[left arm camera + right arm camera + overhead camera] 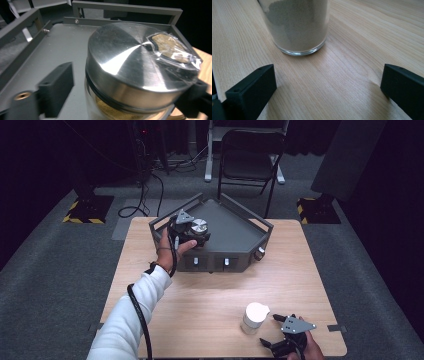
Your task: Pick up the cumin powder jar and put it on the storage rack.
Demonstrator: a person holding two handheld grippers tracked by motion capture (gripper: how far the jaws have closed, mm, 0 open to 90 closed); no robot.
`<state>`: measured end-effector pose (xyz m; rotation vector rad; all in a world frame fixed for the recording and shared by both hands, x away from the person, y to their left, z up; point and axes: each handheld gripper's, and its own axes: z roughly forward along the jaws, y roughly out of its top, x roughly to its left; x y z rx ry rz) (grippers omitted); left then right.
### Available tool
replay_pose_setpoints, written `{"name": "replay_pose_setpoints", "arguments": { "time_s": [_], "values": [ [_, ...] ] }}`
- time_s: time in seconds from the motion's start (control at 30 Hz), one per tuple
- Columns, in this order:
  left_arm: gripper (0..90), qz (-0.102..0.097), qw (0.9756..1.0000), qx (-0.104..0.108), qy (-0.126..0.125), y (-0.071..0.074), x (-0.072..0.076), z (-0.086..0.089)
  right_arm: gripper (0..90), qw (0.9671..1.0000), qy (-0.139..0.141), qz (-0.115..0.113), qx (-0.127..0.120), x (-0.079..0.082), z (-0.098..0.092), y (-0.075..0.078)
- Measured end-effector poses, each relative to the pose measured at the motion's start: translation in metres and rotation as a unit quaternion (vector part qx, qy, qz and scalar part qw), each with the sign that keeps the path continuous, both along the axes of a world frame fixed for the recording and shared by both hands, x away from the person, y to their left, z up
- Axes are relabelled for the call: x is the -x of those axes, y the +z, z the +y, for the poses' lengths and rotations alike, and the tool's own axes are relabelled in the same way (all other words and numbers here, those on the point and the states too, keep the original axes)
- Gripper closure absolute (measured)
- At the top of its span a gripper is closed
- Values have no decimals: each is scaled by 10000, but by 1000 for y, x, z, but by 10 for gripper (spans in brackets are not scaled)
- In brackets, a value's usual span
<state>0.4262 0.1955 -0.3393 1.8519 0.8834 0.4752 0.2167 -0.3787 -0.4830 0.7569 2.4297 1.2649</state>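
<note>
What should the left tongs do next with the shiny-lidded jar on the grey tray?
Probably draw the left tongs straight back. The jar with the metal lid stands on the grey tray, and the jaws sit apart on either side of it, the left one clear of the glass. The right tongs rest open near the white jar.

White sleeve (127, 317), black cable (140, 312), black grippers with grey three-cornered plates (298, 325)

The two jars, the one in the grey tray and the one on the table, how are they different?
The tray jar wears a shiny metal lid; the table jar looks white-topped. The tray jar sits on the grey tray between the left gripper jaws; the table jar stands on wood, apart from the right gripper. Both are glass, holding powder.
</note>
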Motion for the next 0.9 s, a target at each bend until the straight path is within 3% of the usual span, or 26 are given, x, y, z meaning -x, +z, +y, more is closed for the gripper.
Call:
{"name": "replay_pose_setpoints", "arguments": {
  "time_s": [0.17, 0.37, 0.47, 0.6, 0.9],
  "values": [
    [42, -93, 9999, 37, 46, 9, 6, 0, 0, 10000, 0, 2, -1, 0, 0, 0],
    [37, -301, 9994, 147, 54, 25, 18, 1, 0, 10000, 0, 3, -2, 0, 0, 0],
    [36, -477, 9987, 117, 160, 33, 29, -1, 0, 10000, 2, 2, 3, 0, 0, 0],
    [37, -602, 9980, 125, 110, 44, 38, 1, 0, 10000, 14, -1, 1, 0, 0, 0],
    [36, -727, 9969, 251, 165, 52, 57, 9, 0, 10000, 20, 2, 0, 0, 0, 0]
  ]
}}
